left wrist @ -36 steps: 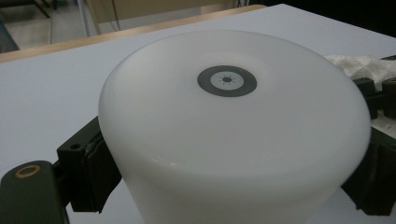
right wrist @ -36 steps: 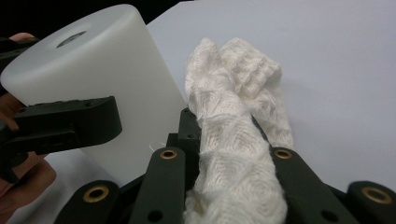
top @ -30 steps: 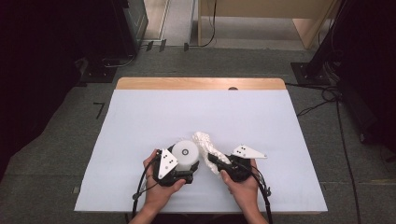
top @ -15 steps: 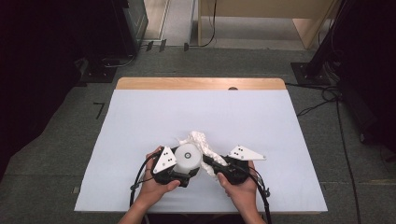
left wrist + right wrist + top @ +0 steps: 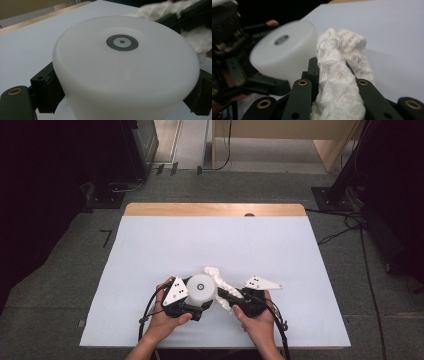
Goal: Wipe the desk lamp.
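Since the earlier high view, we are seeing the white cup [image 5: 202,288] brought closer against the white cloth [image 5: 218,279], and the left gripper [image 5: 200,299] turned a little inward; the hands are sitting at much the same spot near the front edge of the table [image 5: 150,250].

In the high view, we are looking at the cup lying bottom-up near the middle of the front edge, clamped in the left gripper, with the cloth touching its right side. The right gripper [image 5: 226,296] is coming in from the right, its jaws closed on the bunched cloth.

In the left gripper view, we are watching both black jaws pressing on opposite sides of the cup [image 5: 125,67], spread wide by its body; a dark round mark is sitting on its upturned base. The cloth [image 5: 195,37] is showing at the upper right.

In the right gripper view, we are seeing the jaws nearly together, pinching the knitted cloth [image 5: 339,82] between them. The cup [image 5: 284,50] is lying just left of the cloth, touching it.
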`<state>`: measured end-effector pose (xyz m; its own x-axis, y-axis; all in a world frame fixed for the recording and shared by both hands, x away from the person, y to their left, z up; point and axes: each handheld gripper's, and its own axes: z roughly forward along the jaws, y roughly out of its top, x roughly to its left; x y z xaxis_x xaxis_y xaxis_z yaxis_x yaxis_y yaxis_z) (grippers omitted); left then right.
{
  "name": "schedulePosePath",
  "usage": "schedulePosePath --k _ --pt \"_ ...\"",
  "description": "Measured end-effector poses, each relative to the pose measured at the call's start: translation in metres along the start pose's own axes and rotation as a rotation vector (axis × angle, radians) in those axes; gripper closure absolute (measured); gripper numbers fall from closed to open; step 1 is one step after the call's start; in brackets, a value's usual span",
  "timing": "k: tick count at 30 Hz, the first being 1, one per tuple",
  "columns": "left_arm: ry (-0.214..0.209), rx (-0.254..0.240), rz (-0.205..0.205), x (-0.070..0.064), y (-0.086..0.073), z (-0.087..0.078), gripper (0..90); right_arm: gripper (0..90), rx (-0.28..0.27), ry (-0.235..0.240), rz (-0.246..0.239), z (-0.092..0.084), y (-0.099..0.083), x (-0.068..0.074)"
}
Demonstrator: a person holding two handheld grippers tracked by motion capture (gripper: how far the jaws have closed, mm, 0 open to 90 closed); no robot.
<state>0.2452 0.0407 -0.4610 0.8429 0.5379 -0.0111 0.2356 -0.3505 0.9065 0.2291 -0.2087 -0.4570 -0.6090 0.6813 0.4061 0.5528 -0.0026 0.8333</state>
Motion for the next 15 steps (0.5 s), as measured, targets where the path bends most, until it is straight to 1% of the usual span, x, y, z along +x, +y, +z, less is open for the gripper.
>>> schedulePosePath --k 2,6,8,11,15 --pt "-0.002 -0.003 0.001 0.000 0.000 0.000 8.5 76.7 -0.031 -0.005 -0.028 -0.007 0.007 0.006" --pt "-0.002 -0.004 0.000 0.000 0.000 0.000 8.4 76.9 -0.053 -0.005 -0.051 -0.010 0.010 0.012" --pt "0.006 -0.004 0.004 -0.001 0.000 0.000 8.4 77.0 -0.051 -0.003 -0.037 -0.010 0.010 0.010" --pt "0.015 -0.006 0.009 -0.003 -0.001 0.000 8.5 77.2 -0.059 -0.016 -0.021 -0.011 0.009 0.004" --pt "0.009 -0.008 0.008 -0.003 -0.001 0.000 8.5 77.4 -0.081 -0.052 -0.004 -0.017 0.011 -0.003"
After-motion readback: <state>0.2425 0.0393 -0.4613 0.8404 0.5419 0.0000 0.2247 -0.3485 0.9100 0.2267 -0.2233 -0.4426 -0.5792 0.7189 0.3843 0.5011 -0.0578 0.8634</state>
